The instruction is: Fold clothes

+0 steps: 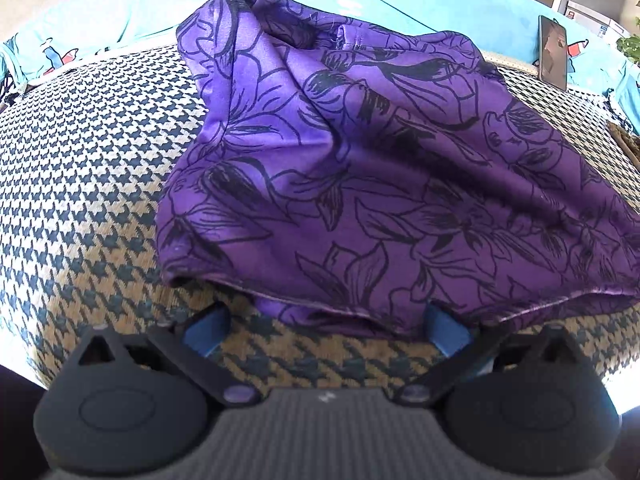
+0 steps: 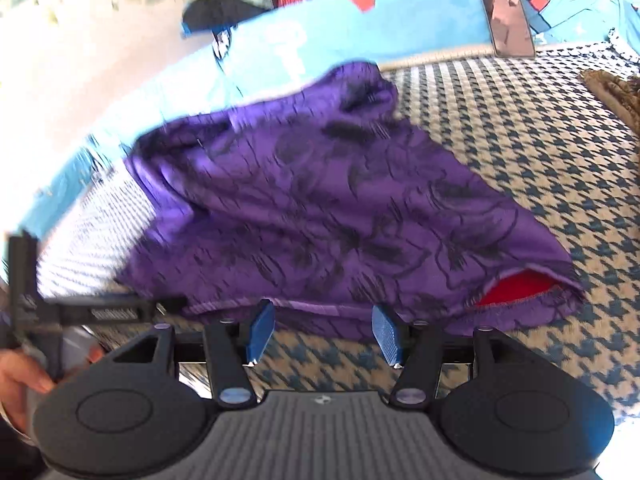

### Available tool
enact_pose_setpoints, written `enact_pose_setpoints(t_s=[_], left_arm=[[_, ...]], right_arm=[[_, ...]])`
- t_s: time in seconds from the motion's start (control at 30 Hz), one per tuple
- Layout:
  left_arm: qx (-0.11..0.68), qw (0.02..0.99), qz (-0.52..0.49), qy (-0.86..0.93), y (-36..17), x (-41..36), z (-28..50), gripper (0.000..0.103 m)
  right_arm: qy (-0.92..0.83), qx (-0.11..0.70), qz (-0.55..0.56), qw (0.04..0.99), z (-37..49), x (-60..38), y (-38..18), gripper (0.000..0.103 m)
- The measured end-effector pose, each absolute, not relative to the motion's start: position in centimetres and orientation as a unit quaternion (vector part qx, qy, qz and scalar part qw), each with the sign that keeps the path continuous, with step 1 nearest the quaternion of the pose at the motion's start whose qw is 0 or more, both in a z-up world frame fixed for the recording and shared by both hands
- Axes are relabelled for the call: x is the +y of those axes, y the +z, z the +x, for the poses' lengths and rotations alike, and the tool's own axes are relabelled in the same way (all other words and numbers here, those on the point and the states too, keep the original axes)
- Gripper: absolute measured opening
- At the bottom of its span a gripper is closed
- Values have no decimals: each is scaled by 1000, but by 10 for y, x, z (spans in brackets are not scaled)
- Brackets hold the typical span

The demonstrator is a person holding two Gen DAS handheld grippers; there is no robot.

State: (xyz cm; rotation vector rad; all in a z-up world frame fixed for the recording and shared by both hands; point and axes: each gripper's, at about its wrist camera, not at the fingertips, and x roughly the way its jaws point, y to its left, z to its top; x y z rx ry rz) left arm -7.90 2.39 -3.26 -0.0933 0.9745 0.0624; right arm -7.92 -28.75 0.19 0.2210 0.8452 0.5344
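Looking along the left gripper (image 1: 328, 332), its blue pads (image 1: 208, 334) stand wide apart w/ the near hem of the purple floral garment (image 1: 360, 168) sagging between them; the right-side pad is half tucked under the hem, but neither pad presses cloth, so nothing is gripped. Bare houndstooth cover (image 1: 80, 184) shows between the fingers. In the right wrist view the right gripper (image 2: 324, 336) has its jaws roughly half open, blue pads (image 2: 262, 330) just short of the garment's near edge (image 2: 312, 216), no cloth between them, only houndstooth cover (image 2: 540, 160) below. At that view's left edge part of the other gripper's black frame (image 2: 80, 312) shows, w/ a hand (image 2: 20, 376) on it. The garment lies crumpled in a loose heap on the houndstooth surface, hem toward both grippers, bunched higher toward the far side. A red lining or inner layer (image 2: 516, 286) peeks out of an opening at its right corner in the right wrist view, which is motion-blurred. Beyond the heap runs a turquoise printed sheet (image 1: 400, 4) along the far edge, and a dark phone (image 1: 554, 54) leans upright against it, well apart from the garment, far right. Further back, blurred room clutter, can't tell what.
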Motion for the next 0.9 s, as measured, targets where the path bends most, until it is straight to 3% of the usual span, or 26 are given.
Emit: enact_pose_setpoints(t_s=[0.27, 0.57, 0.9], left_arm=[[460, 886, -45, 29, -33, 27, -88, 103], [462, 886, -44, 30, -32, 31, -96, 103], [460, 885, -49, 60, -30, 42, -116, 103]], right_arm=[[279, 360, 85, 886, -82, -257, 13, 54], [245, 416, 3, 875, -78, -215, -21, 54], [245, 401, -41, 882, -90, -208, -25, 56]])
